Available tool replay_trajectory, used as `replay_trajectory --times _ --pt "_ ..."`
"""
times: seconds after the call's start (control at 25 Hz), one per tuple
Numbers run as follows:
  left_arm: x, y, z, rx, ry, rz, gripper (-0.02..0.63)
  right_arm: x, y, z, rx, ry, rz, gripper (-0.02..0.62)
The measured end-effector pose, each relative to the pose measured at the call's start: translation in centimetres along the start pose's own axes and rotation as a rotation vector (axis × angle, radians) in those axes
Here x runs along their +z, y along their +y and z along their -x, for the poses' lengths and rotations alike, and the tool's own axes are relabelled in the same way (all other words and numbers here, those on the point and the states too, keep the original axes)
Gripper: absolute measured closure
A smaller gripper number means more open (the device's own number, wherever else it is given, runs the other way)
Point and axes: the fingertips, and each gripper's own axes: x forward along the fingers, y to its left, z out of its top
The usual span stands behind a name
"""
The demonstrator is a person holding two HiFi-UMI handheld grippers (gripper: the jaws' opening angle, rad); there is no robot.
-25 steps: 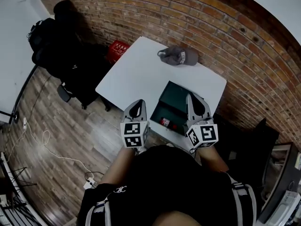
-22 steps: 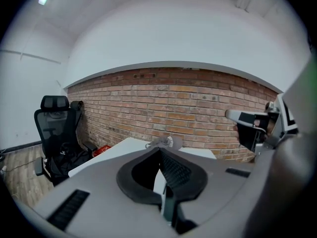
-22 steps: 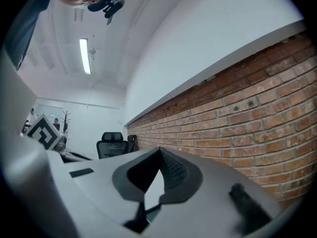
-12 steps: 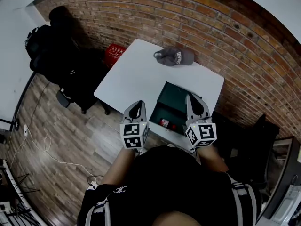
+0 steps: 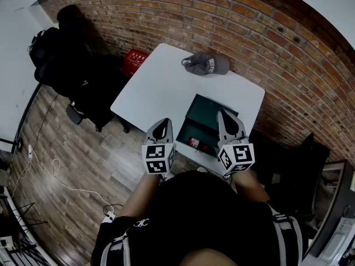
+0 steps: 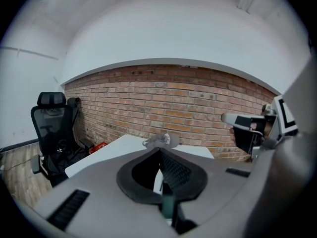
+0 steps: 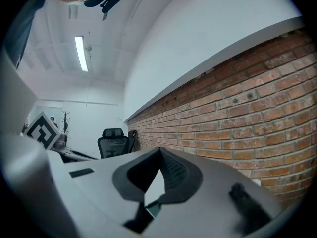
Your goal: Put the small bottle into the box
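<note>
The dark green box (image 5: 206,115) stands open on the white table (image 5: 161,87), near its front edge. A small bottle (image 5: 194,143) with a red label lies inside the box, at its near left corner. My left gripper (image 5: 161,125) hovers just left of the box over the table's near edge, shut and empty. My right gripper (image 5: 227,117) hangs over the box's right side, also shut with nothing in it. In the left gripper view the fingertips (image 6: 159,150) meet, and in the right gripper view the fingertips (image 7: 159,150) meet too.
A grey cap (image 5: 206,64) lies at the table's far edge by the brick wall (image 5: 266,32). A black office chair (image 5: 72,60) draped with dark clothing stands left of the table, beside a red crate (image 5: 136,60). Cables run over the wooden floor (image 5: 55,165).
The head view has shifted slightly. Both grippers keep their places by the box and stay shut, and the bottle lies as before.
</note>
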Motion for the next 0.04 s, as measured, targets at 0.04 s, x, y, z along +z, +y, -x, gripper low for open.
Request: replay_trajectory --times 0.04 --pt "-0.07 0.04 -0.04 0.0 0.001 0.002 0.594 -0.11 0.05 -0.05 0.002 0.003 -0.001 0.566"
